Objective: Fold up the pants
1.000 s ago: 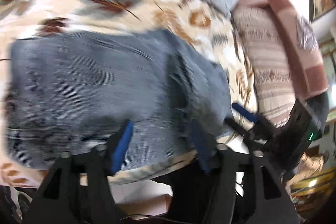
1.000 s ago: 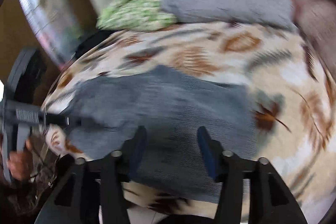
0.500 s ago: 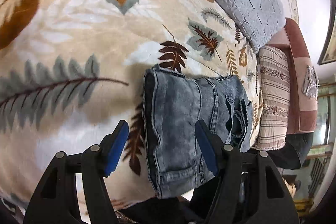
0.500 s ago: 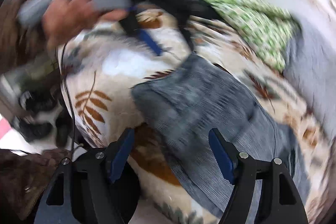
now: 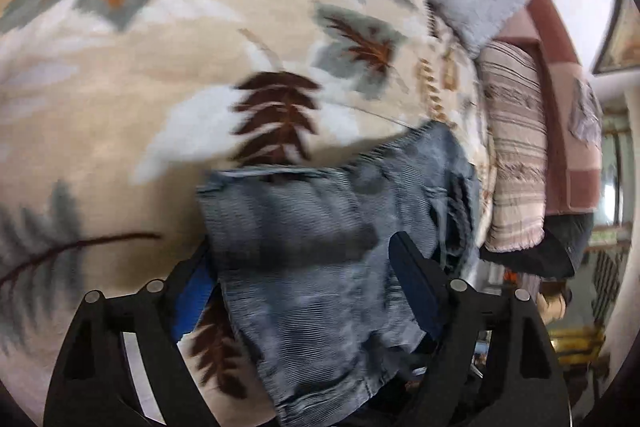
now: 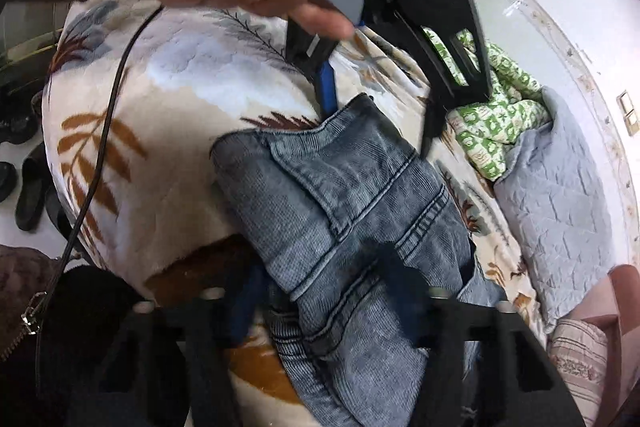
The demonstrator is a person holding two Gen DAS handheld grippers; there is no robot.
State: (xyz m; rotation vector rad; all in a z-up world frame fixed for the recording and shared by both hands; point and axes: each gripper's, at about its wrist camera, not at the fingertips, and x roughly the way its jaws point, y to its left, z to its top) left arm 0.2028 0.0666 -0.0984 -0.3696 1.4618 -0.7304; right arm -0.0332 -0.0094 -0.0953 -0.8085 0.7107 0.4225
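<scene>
Jeans (image 6: 352, 227) between spread left gripper (image 5: 304, 291) fingers.

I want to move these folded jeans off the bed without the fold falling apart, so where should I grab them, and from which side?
Grip the folded jeans at the thick rounded fold edge on the side toward the bed's edge, probably coming in low from there. All layers meet in that edge. The far end shows loose hems, so a pinch there would likely catch only one layer. The left tongs already straddle the bundle, open.
</scene>
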